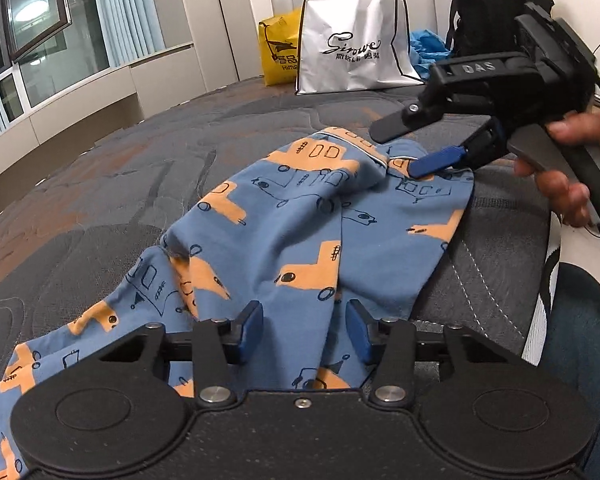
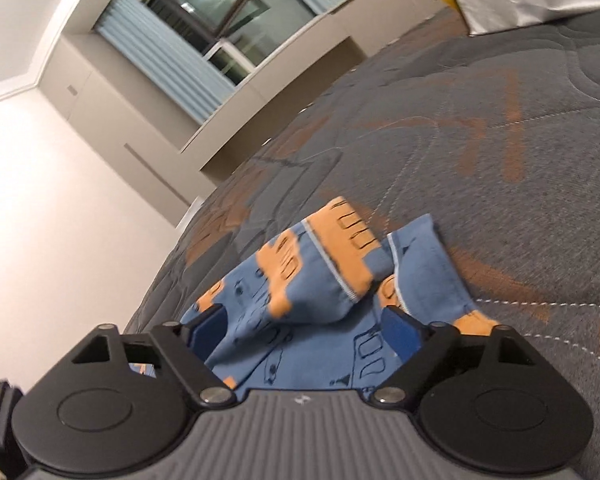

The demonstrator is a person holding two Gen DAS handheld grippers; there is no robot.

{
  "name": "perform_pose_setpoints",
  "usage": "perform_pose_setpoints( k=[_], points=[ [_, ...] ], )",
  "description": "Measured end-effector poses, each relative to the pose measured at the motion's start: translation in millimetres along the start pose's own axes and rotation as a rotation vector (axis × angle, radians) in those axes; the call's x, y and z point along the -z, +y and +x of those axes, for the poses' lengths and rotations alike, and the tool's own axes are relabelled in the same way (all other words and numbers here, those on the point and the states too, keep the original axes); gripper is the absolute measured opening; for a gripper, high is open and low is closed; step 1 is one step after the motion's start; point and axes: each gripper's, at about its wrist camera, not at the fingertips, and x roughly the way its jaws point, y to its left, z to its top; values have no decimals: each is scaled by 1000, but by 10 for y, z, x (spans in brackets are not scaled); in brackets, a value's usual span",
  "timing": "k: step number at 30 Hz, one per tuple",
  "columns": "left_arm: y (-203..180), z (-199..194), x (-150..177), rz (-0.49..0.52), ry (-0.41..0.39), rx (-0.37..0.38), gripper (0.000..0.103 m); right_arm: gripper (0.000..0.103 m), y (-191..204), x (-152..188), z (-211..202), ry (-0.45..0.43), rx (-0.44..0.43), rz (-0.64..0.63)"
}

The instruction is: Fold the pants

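The left gripper [image 1: 304, 330] sits at the bottom centre of its own view, its two blue pads spread apart with a raised ridge of the pants [image 1: 300, 232] running up between them; the jaws stand released, not pressing the cloth. The right gripper [image 2: 304, 330] fills the bottom of its own tilted view, likewise spread wide, with blue fabric lying between the pads and no pinch on it. In the left view the same right gripper [image 1: 420, 148] appears in the upper right of the frame, held by a hand [image 1: 568, 168] at the right edge, one blue fingertip [image 1: 436, 162] touching the cloth near the waistband and the black finger above it well clear.

The pants are blue with orange vehicle prints and lie rumpled across the centre of the left view, the waistband end toward the upper right and a leg trailing to the lower left corner. In the right view the pants [image 2: 332, 280] bunch just beyond the pads, one hemmed end folded over another.

They rest on a grey quilted bed cover [image 1: 100, 200] with orange patches. At the top of the left view stand a white shopping bag [image 1: 356, 36], a yellow bag [image 1: 278, 46] to its left and a black backpack [image 1: 496, 8] to its right, against the headboard. A window [image 1: 40, 20] with pale blue curtains fills the upper left.
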Motion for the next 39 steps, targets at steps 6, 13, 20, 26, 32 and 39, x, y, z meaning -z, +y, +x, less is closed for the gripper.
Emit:
perform_pose_setpoints(
  k=[6,13,20,26,32,39],
  points=[
    [3,-14,-20,-24,4,-3,7,84,-44,-23,-52,-36,-56,83],
    [168,-88,-55,-127,-27,-15,2,84,-41,5,97,6,-12,76],
    [232,-197,-91,-151,-56,-47,2,81,-52,-64,250,-54,-5,144],
    [247,-234,-93,-142,-63,-59,2,75,-61,-46,291,-87,72,128],
    [254,-240,-89,-155,-60,-64,2,37,69,-32,474,-49,176,17],
    [265,-259,-103,-160,-66,-70,2,10,185,-20,472,-70,110,8]
  ],
)
